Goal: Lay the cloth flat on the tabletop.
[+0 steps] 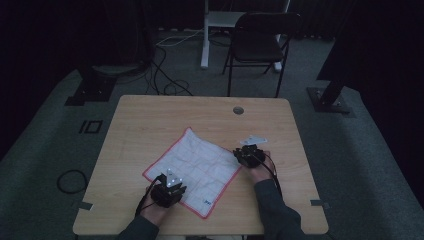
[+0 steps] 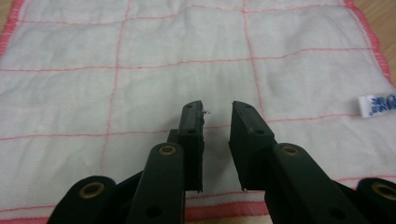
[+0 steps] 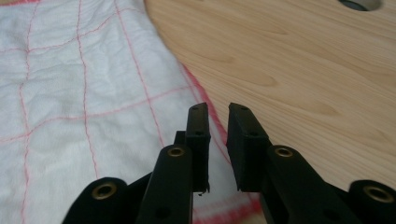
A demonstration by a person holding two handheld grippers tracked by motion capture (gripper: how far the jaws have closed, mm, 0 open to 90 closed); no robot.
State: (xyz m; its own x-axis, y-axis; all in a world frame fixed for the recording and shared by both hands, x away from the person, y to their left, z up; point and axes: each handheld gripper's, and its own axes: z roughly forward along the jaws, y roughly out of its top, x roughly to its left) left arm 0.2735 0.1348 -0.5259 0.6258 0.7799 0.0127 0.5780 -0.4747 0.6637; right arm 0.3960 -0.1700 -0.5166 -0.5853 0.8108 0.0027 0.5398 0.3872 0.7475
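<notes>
A white cloth [image 1: 197, 162] with thin red grid lines and a red hem lies flat, turned like a diamond, on the wooden table [image 1: 150, 115]. My left gripper [image 1: 171, 186] hangs over the cloth's near-left hem. In the left gripper view the cloth [image 2: 140, 70] spreads under the left gripper [image 2: 217, 107], whose jaws stand slightly apart with nothing between them. My right gripper [image 1: 245, 154] sits at the cloth's right corner. In the right gripper view the right gripper [image 3: 218, 109] hovers over the red hem of the cloth [image 3: 70, 93], jaws narrowly apart and empty.
A small blue-printed label [image 2: 377, 105] sticks out of the cloth's near edge. A round cable hole [image 1: 238, 110] sits near the table's far edge. Behind the table stand a dark folding chair [image 1: 260, 40] and cables on the floor.
</notes>
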